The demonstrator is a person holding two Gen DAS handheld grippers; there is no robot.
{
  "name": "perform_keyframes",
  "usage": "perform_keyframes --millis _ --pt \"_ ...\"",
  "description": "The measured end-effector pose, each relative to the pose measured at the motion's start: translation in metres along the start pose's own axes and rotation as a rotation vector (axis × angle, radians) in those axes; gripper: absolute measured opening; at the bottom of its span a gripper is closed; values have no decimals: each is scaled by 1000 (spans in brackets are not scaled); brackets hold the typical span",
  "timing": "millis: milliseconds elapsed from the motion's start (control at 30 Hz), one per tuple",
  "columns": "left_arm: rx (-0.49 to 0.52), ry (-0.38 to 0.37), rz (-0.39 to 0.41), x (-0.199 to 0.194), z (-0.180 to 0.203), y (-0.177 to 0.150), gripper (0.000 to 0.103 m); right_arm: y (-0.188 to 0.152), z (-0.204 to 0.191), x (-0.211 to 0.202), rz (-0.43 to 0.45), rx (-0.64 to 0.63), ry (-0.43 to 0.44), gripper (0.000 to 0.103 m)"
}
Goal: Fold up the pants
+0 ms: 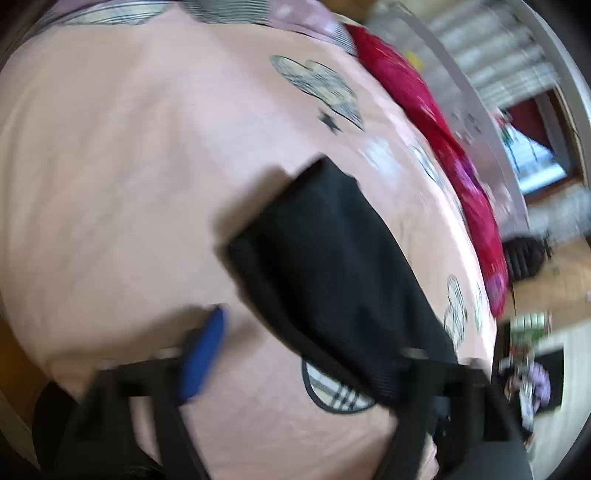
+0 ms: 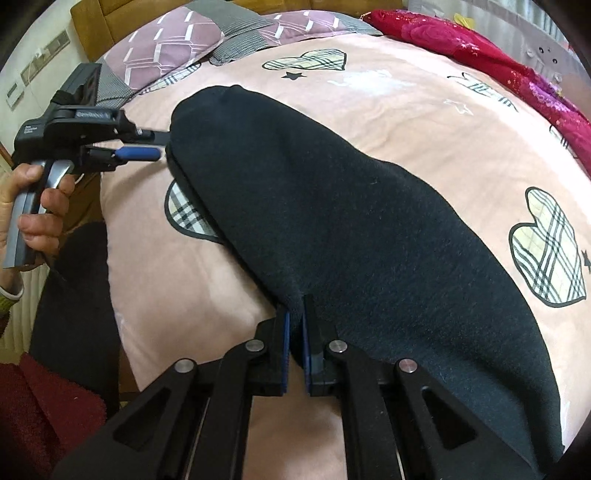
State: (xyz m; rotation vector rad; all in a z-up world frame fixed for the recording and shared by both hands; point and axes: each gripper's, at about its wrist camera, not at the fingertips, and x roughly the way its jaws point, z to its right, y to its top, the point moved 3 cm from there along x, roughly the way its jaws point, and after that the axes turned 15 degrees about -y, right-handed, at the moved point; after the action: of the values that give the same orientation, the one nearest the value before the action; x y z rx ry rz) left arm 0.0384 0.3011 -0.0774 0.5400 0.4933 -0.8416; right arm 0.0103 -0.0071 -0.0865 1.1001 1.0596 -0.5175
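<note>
Black pants [image 2: 332, 221] lie folded lengthwise on a pink bedspread [image 2: 406, 122] with plaid hearts. My right gripper [image 2: 294, 325] is shut on the near edge of the pants. My left gripper [image 2: 162, 146] is seen at the far left end of the pants, jaws apart, its upper finger touching the fabric edge, its blue-padded lower finger free. In the blurred left wrist view the pants [image 1: 332, 266] run from centre to the lower right, over the right finger, and the blue pad of the left finger [image 1: 205, 354] stands apart from them.
Purple and grey pillows [image 2: 177, 48] lie at the head of the bed. A red sequinned blanket [image 2: 498, 66] runs along the far right side. A wooden headboard [image 2: 88, 22] stands behind. My dark-clad body is at the left bed edge.
</note>
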Motion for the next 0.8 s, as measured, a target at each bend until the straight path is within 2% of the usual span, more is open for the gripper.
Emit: perform_keyframes --millis 33,100,167,300,367,467,567,600,700,800 --pt "-42 2 15 -1 -3 2 81 0 2 -1 -9 15 12 11" --pt "-116 29 9 3 -10 6 81 2 7 -5 -9 42 33 20" --pt "-164 36 7 10 -11 9 81 9 13 -14 12 93 98 23" --pt "-173 59 11 26 -1 17 81 29 30 -26 70 214 222 36" --pt "-189 70 7 35 1 21 81 43 44 -28 95 271 211 39" --pt "-200 52 14 44 2 24 81 62 79 -10 87 384 131 39" --pt "-195 48 24 47 2 25 79 74 115 23 35 518 155 39" --pt "-190 46 27 48 1 26 79 80 122 37 1 527 152 39" --pt "-149 51 29 49 0 25 75 90 121 69 -84 483 148 39" --pt "-100 52 40 51 0 23 68 98 98 89 -152 382 208 39"
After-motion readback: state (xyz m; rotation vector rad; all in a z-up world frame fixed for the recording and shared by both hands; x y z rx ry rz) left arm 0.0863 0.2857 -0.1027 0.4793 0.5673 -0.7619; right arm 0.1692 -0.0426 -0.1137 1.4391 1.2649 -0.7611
